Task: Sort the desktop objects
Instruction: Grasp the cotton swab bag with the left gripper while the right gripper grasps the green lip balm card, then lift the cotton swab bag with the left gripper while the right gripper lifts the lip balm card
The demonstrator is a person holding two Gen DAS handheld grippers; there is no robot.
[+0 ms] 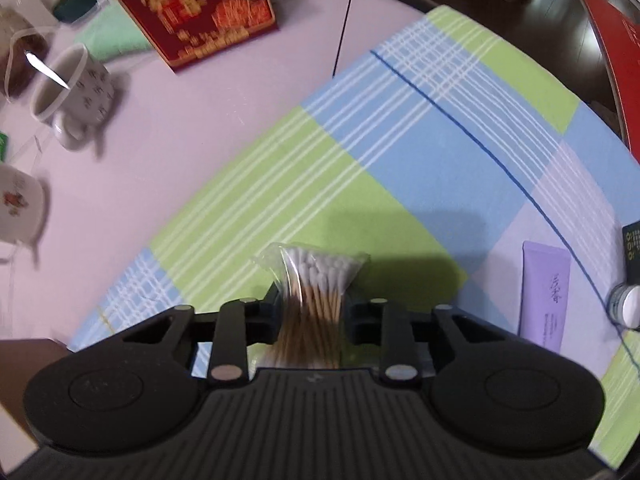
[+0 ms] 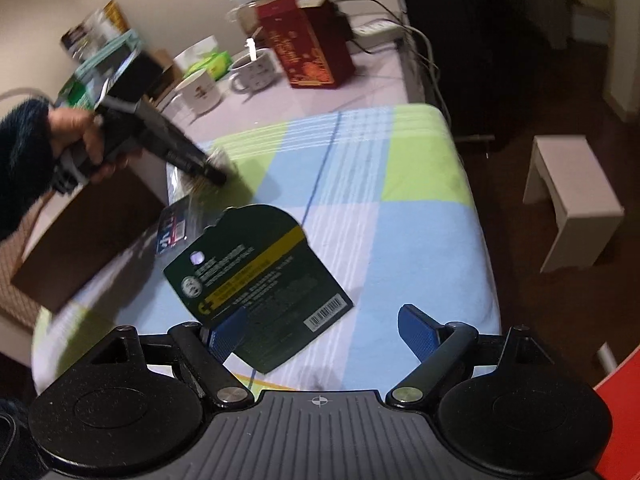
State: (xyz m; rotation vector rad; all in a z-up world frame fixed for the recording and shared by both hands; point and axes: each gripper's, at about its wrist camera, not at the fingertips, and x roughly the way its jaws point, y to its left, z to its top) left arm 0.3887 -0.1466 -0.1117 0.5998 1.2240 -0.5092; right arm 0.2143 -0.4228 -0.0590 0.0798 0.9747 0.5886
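Observation:
In the left wrist view my left gripper (image 1: 312, 306) is shut on a clear bag of cotton swabs (image 1: 316, 276), held just above the green and blue checked cloth (image 1: 400, 140). The swabs' white tips point away from me. A hand holds that same left gripper (image 2: 214, 172) in the right wrist view, where it looks blurred. My right gripper (image 2: 324, 330) stands open over the cloth (image 2: 420, 232). A dark green packet (image 2: 260, 276) lies flat there, and the left blue pad (image 2: 228, 338) overlaps its near corner.
A purple tube (image 1: 546, 296) and a white-capped bottle (image 1: 626, 306) lie at the right. Mugs (image 1: 76, 88) and a red box (image 1: 192, 4) stand on the table behind. A brown box (image 2: 88, 240) sits left, and a white stool (image 2: 572, 200) stands on the floor.

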